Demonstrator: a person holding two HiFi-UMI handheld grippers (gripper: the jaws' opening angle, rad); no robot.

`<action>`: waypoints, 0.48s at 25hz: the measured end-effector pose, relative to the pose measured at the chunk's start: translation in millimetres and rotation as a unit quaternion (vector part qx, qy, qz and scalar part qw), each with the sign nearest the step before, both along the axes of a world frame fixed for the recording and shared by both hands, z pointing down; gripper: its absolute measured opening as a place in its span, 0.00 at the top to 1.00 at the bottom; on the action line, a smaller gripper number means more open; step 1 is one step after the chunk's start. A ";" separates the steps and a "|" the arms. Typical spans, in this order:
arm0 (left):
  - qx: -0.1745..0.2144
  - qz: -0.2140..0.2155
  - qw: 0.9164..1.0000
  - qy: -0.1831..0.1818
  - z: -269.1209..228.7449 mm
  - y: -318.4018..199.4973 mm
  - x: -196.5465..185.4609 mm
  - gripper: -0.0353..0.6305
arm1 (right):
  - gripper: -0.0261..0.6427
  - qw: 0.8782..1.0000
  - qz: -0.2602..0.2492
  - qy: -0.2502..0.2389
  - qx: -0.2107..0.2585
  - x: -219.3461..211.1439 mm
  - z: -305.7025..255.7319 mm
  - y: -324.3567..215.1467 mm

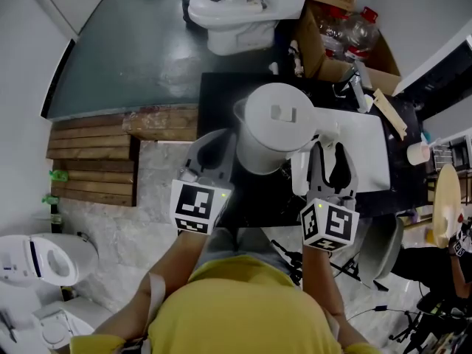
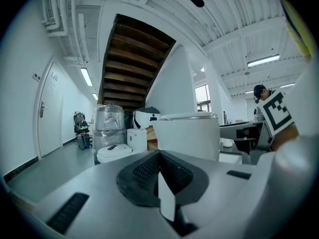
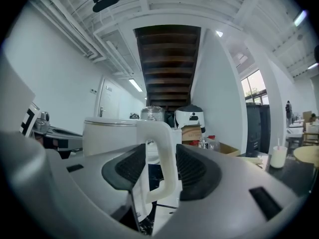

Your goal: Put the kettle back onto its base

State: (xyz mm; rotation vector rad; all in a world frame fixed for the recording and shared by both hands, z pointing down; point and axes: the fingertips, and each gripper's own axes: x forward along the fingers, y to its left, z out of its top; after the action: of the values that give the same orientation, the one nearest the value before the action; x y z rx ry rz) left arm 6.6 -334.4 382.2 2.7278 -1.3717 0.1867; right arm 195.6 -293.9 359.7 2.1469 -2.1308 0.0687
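Note:
A white electric kettle [image 1: 273,124] stands upright on the black table [image 1: 221,94]; I cannot make out a base beneath it. My right gripper [image 1: 330,169] is just behind its handle. In the right gripper view the handle [image 3: 162,153] stands between the pads of that gripper [image 3: 158,171], with a gap on each side, so the jaws are open and not pressing. My left gripper [image 1: 210,153] sits to the kettle's left, shut on nothing. In the left gripper view, its closed fingers [image 2: 159,176] point past the kettle [image 2: 189,136], ahead and right.
A white slab [image 1: 365,153] lies on the table right of the kettle, with a paper cup [image 1: 418,153] beyond it. Behind the table are a toilet [image 1: 232,13] and a cardboard box of bottles [image 1: 346,35]. A wooden pallet [image 1: 92,157] lies at the left.

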 end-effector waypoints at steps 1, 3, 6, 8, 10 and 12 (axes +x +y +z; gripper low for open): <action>0.002 0.000 1.000 0.000 -2.8 1.8 -0.6 0.94 | 0.66 1.000 -0.001 -0.002 0.000 -1.5 -0.7 1.2; 0.003 0.000 1.000 0.001 -6.5 7.0 -1.5 0.94 | 0.67 1.000 -0.002 -0.004 0.000 -4.6 -1.7 5.0; 0.000 0.005 1.000 0.004 -10.2 15.7 2.0 0.94 | 0.76 1.000 -0.005 -0.001 0.004 -9.1 -7.1 11.2; 0.001 0.010 1.000 0.006 -13.0 20.9 6.3 0.94 | 0.79 1.000 -0.008 0.001 0.010 -11.7 -12.3 15.1; 0.002 0.013 1.000 0.008 -17.0 25.9 9.8 0.94 | 0.83 1.000 -0.011 -0.001 0.016 -14.9 -17.9 19.3; 0.001 0.015 1.000 0.010 -20.7 31.3 12.8 0.94 | 0.87 1.000 -0.018 -0.001 0.020 -20.2 -23.1 24.4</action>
State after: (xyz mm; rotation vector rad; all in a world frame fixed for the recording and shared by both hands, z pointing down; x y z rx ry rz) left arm 19.4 -303.2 361.6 2.7453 -1.3272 0.1584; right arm 175.4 -269.5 336.6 2.1297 -2.1888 0.0264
